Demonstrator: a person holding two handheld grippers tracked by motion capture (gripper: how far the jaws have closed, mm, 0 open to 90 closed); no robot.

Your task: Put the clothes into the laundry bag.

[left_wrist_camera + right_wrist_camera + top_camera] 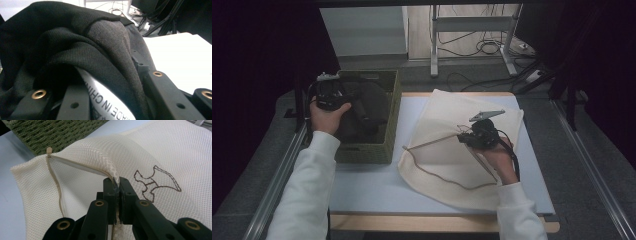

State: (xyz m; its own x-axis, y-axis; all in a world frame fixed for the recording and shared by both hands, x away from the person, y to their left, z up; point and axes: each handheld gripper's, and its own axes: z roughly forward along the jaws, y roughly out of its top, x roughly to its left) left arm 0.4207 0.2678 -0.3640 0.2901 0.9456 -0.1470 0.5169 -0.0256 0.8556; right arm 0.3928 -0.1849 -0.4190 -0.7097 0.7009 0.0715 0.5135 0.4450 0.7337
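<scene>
A black garment (373, 106) bulges out of the green woven basket (395, 102) at the table's left. My left gripper (332, 95) is at the basket's left rim, shut on a fold of it. In the left gripper view the garment (75, 37) lies bunched between the jaws of the left gripper (107, 82), with its white printed label (105, 102) showing. A cream mesh bag (447, 155) lies on the table's right half. My right gripper (462, 138) is shut on the zipper edge of the mesh bag (150, 152), and the jaws of the right gripper (117, 182) lift that edge into a ridge.
A zipper pull cord (56, 187) trails down the bag's open edge, and a brown outline figure (157, 182) is stitched on the mesh. The pale blue table top (367, 185) shows bare in front of the basket (57, 132). Metal rails (277, 175) flank the table; cables lie on the floor behind.
</scene>
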